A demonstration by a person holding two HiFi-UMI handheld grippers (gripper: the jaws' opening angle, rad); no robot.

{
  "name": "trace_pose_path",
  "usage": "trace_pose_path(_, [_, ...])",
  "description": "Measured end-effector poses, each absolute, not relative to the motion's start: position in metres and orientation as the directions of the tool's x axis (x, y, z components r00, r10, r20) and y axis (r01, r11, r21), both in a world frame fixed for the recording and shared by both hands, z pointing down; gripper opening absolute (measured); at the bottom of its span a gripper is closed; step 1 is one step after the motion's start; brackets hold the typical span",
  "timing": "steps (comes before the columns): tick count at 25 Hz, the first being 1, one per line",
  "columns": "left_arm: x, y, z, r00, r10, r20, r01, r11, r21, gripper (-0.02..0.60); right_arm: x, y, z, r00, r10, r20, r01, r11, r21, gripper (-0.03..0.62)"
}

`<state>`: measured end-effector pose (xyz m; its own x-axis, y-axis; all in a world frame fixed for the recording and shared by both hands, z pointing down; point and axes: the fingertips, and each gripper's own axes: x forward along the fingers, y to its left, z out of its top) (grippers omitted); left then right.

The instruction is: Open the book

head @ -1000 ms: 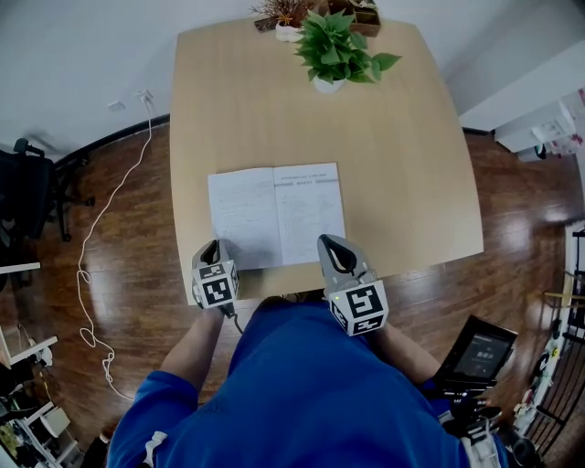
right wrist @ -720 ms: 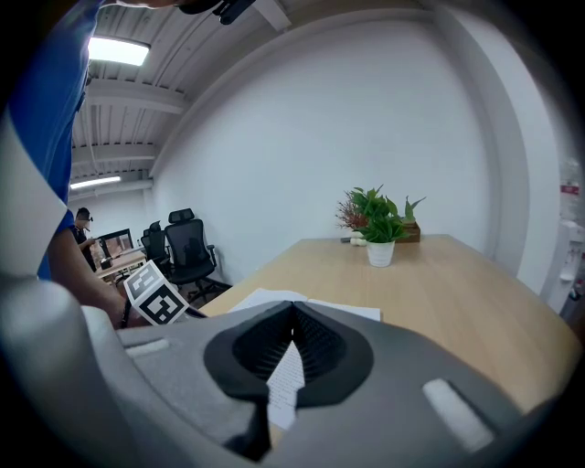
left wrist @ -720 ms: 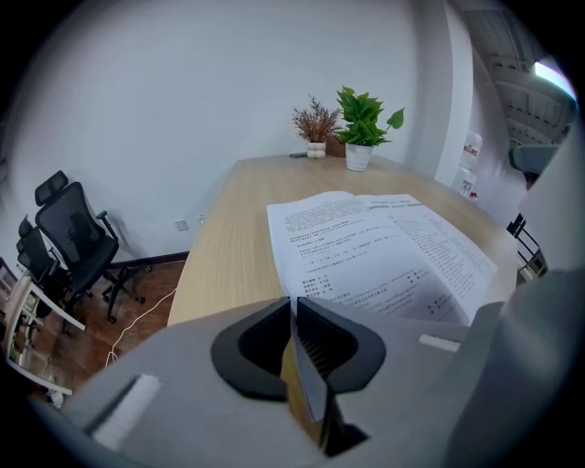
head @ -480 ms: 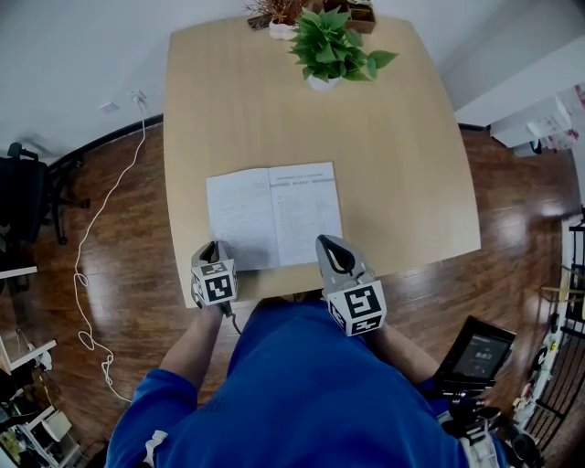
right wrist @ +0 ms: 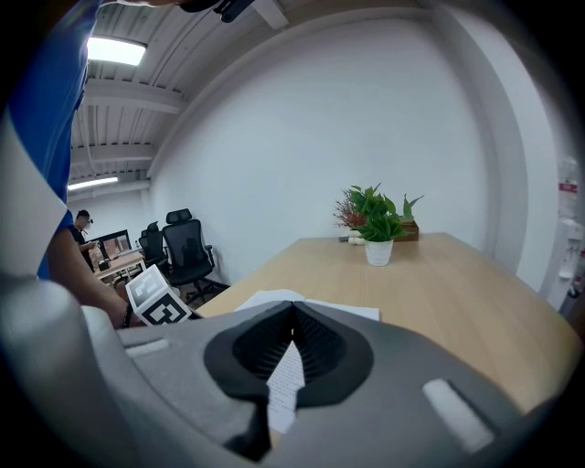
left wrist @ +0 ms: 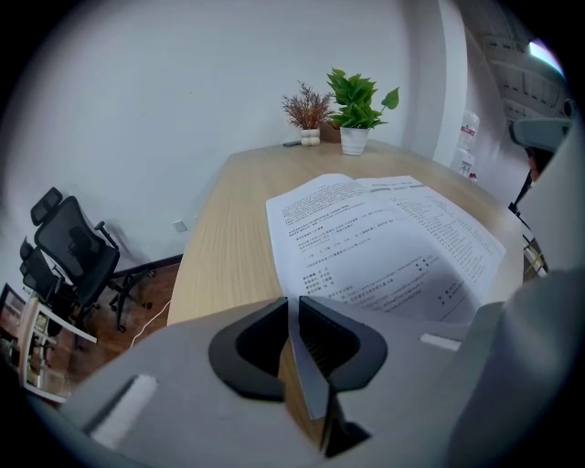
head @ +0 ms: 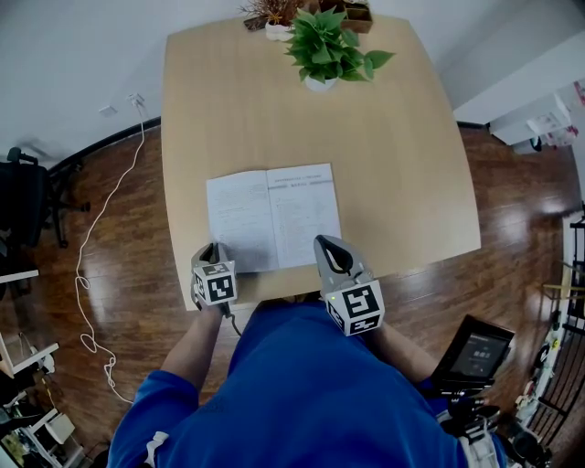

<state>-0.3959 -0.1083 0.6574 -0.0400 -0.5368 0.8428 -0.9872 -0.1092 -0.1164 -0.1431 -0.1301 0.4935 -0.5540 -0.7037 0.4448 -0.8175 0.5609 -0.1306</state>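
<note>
The book lies open and flat near the front edge of the wooden table, both white printed pages facing up. My left gripper sits at the book's front left corner. Its jaws are opening, and the narrow gap shows only table wood in the left gripper view, with the book just beyond. My right gripper rests over the book's front right corner. In the right gripper view its tips meet, and the page shows behind them; nothing is visibly pinched.
A potted green plant and a dried arrangement stand at the table's far edge. A white cable trails on the wooden floor at left, near a black office chair. A dark screen device is at lower right.
The head view has shifted slightly. The book and both grippers stay where they were.
</note>
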Motion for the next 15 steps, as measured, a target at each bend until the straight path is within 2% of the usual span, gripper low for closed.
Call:
trace_pose_path(8, [-0.3957,-0.1082,0.6561,-0.070,-0.539,0.839,-0.971,-0.157,-0.182,0.060,-0.1462,-0.1293,0.4917,-0.562,-0.702,0.437,-0.813,0.567,-0.135,0.003])
trace_pose_path(15, [-0.4011,-0.1082,0.6539,-0.074,-0.557,0.827,-0.975,-0.132,-0.176,0.102,-0.1440,-0.1286,0.4927,-0.562,-0.704,0.433,-0.812,0.568,-0.130,0.003])
